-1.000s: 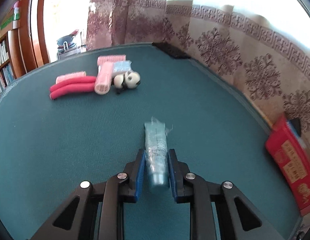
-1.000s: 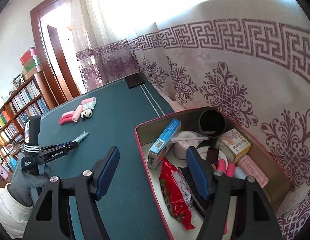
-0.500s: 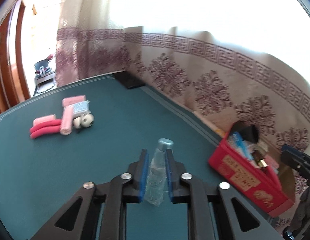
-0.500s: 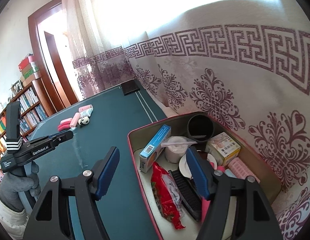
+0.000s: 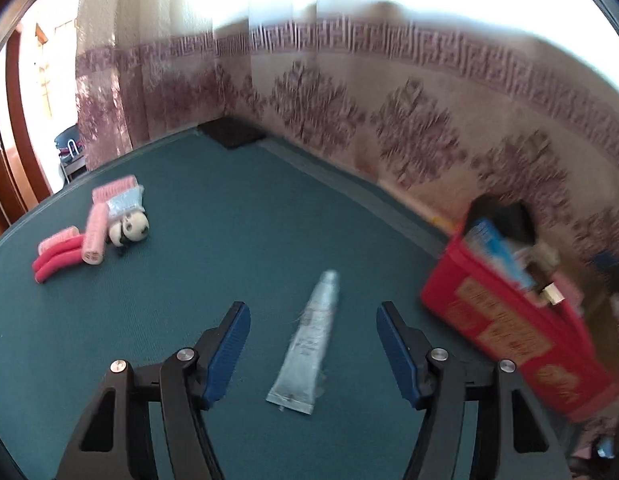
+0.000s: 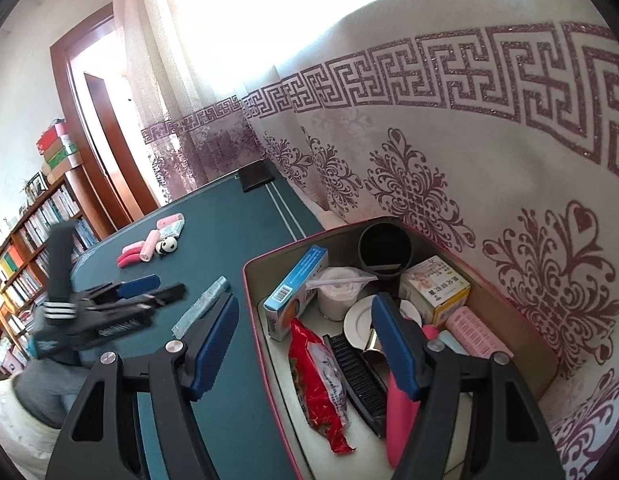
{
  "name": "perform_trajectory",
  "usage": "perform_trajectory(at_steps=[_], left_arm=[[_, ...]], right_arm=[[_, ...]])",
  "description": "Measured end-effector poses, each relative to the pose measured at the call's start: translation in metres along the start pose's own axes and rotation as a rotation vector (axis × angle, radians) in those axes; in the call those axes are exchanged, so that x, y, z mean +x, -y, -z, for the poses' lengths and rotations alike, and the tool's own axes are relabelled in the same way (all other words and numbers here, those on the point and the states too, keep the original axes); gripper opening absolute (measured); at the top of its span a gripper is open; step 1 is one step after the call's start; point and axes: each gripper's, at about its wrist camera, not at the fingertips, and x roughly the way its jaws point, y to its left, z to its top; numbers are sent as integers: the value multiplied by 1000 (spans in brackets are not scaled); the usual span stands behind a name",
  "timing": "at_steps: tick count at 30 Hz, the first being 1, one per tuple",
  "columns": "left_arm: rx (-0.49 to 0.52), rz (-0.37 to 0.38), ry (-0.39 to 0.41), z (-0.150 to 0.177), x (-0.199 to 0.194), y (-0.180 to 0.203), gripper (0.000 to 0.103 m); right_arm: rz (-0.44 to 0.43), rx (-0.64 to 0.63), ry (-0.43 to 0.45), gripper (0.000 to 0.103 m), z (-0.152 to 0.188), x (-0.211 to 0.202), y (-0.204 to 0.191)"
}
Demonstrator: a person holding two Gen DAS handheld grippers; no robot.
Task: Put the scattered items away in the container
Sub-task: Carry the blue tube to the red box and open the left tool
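While left tongs are opening, silvery crimped tube lies unpinched, right tongs released

Bare desk lay open between the hair rollers and the red box; the tube lay there. The box was crowded inside.

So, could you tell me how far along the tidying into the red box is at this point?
Partly done. The red box already holds a blue carton, red snack packet, black brush and more. In hand: nothing; the left gripper is opening, and the silvery tube between its jaws is outside the box. Left: that tube, plus the pink rollers and panda toy on the green table.
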Motion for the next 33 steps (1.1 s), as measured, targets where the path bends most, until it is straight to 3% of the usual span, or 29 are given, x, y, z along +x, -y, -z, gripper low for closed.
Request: perform_trajectory(at_steps=[4, 5, 7, 8, 14, 21, 30, 33], left_arm=[[-5, -8, -64, 2, 32, -4, 65], [-7, -2, -76, 4, 38, -5, 50], [3, -12, -71, 3, 46, -3, 38], [5, -3, -76, 1, 46, -1, 23], [-22, 82, -10, -8, 14, 12, 23], [61, 232, 93, -41, -32, 63, 23], [105, 437, 51, -59, -26, 125, 24], [105, 440, 41, -56, -24, 129, 31]], right_arm=[[-6, -3, 12, 73, -1, -4, -2], [-7, -4, 13, 73, -1, -4, -3], [-7, -7, 10, 73, -1, -2, -3], [-6, -7, 9, 73, -1, -2, -3], [17, 8, 44, 73, -5, -8, 3], [52, 19, 68, 73, -7, -14, 13], [135, -9, 130, 73, -9, -30, 19], [144, -2, 137, 73, -10, -32, 23]])
